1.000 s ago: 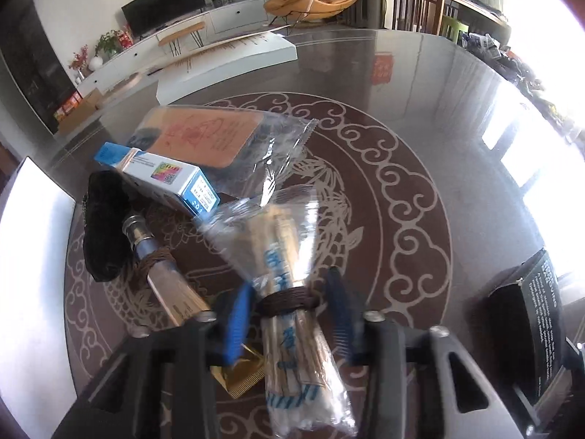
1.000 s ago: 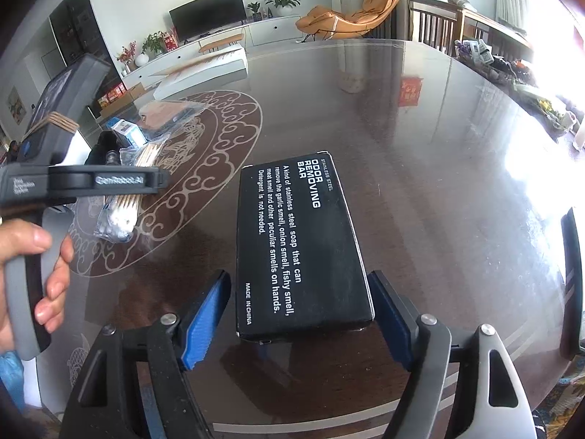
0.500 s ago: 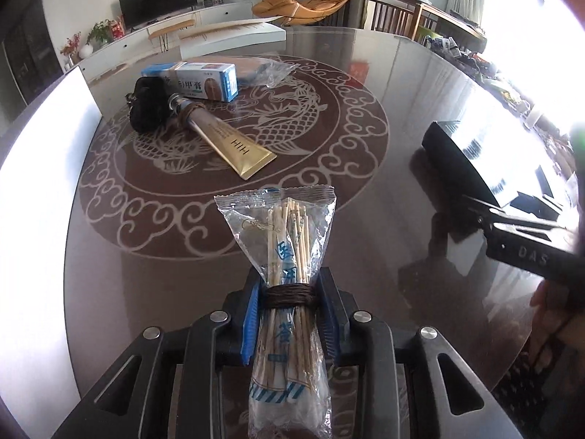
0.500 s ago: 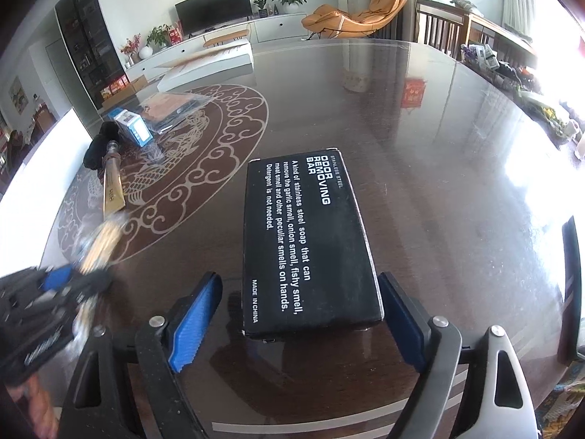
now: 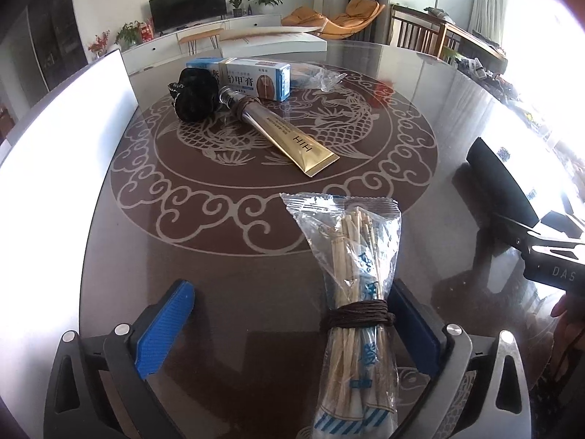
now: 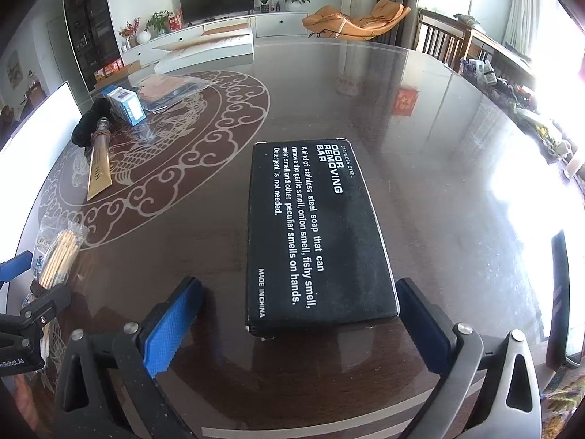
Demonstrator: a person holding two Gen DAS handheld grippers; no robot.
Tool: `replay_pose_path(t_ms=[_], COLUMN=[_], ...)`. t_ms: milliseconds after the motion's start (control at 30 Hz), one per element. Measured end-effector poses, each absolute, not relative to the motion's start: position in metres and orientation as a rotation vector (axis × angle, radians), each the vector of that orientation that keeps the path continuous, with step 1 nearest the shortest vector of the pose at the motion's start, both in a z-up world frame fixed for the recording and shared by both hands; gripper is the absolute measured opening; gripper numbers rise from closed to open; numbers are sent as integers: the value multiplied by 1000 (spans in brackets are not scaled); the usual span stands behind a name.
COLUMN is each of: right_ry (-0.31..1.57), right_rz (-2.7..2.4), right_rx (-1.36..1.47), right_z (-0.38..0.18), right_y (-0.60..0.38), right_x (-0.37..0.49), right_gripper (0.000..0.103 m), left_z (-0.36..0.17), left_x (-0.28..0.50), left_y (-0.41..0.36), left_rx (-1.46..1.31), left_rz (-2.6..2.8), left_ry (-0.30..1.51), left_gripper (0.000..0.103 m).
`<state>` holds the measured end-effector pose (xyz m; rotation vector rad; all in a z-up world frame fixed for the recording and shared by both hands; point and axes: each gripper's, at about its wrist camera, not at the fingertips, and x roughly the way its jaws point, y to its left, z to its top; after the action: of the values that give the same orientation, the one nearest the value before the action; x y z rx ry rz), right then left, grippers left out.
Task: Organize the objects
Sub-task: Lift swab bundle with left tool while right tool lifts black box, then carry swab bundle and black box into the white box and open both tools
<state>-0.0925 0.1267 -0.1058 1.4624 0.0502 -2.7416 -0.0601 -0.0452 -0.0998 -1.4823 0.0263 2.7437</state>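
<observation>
1. Sunlit living room behind, with a dark glossy surface [image 5: 226,292] bearing a pale dragon-and-cloud ring pattern; glare whitens its window side.
2. Left gripper [image 5: 292,325]: its fingers have just been opening and now stand spread. The bag of wooden sticks [image 5: 360,292], bound with brown cord, lies between them, right against the window-side pad and well apart from the other.
3. Right gripper [image 6: 299,322]: its fingers have also just been opening and stand spread. The black odor-bar box [image 6: 314,234] lies flat between them, its near corner just beside the window-side pad, clear of the other.
4. Risk, as I judge it: pulling the left fingers back could drag the bag, since the film or cord may catch on the pad it leans against. The box could likewise be nudged askew by the pad at its corner.
5. Beyond the left fingertips lie a gold tube [image 5: 281,135], a black pouch [image 5: 193,95], a blue-and-white carton [image 5: 256,78] and a clear packet [image 5: 318,77], crowded together; the tube rests against the pouch and carton.
6. Nothing lies between the fingers and that cluster, yet a reach for the carton would probably jostle the tube.
</observation>
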Motion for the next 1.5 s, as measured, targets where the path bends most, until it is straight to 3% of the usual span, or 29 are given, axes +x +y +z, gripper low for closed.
replay_pose_path(t_ms=[1500], right_ry=[45], right_rz=[-2767], right_rx=[1438], right_z=[-105], right_y=[127], right_x=[-93], right_gripper=[103], left_z=[-99], left_x=[-59], left_y=[-46], left_rx=[-1469], left_rz=[2757], left_ry=[20], left_gripper=[103])
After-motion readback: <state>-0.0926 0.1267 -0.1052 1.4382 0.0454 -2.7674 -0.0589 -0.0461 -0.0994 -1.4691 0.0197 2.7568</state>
